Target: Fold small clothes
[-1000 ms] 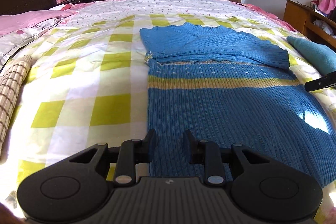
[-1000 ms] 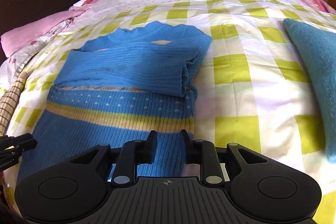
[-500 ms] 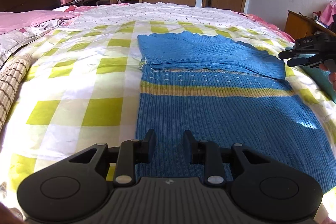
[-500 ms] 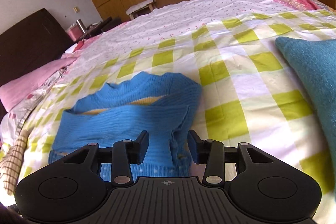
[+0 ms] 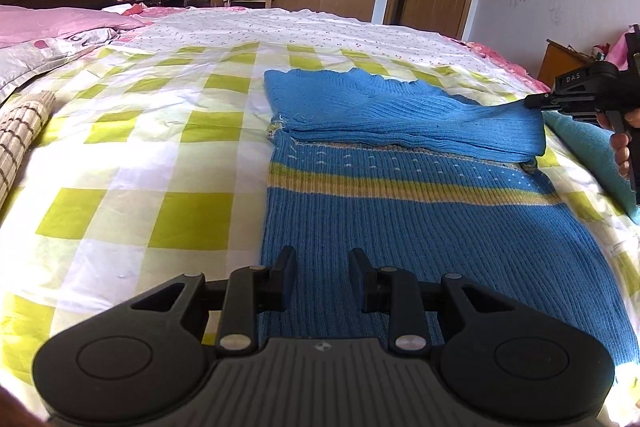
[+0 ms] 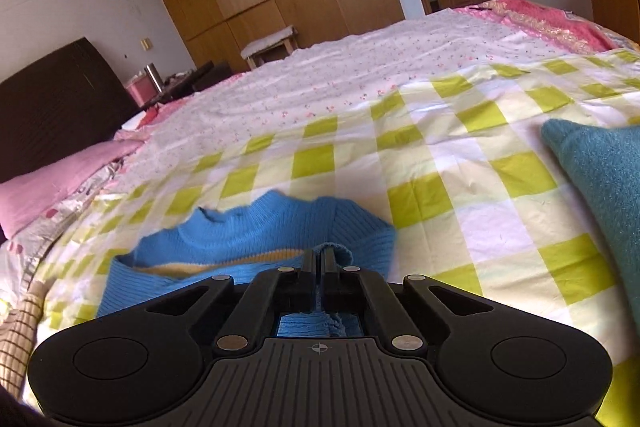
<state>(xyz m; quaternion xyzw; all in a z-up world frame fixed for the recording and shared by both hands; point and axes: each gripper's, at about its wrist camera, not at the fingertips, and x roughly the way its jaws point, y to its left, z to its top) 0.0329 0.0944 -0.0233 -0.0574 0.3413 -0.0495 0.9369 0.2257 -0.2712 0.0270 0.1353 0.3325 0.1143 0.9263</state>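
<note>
A blue knit sweater (image 5: 420,211) with a yellow stripe lies flat on the checked bedspread (image 5: 160,163), its sleeves folded across the chest. My left gripper (image 5: 322,267) is open and empty, just above the sweater's lower left hem. My right gripper (image 6: 319,259) is shut on the folded sleeve (image 6: 332,251) at the sweater's right shoulder; it also shows in the left wrist view (image 5: 536,103), lifting the sleeve's end slightly. The sweater's collar (image 6: 256,219) lies beyond the right fingers.
A teal folded cloth (image 6: 600,179) lies to the right of the sweater. A woven mat (image 5: 20,131) lies at the bed's left edge. Pink pillows (image 5: 52,23) and a dark headboard are at the far left. Wardrobes and a door stand behind.
My right gripper moved forward to the sweater's right shoulder and shut on the folded sleeve, lifting its edge. My left gripper stayed open near the hem.
</note>
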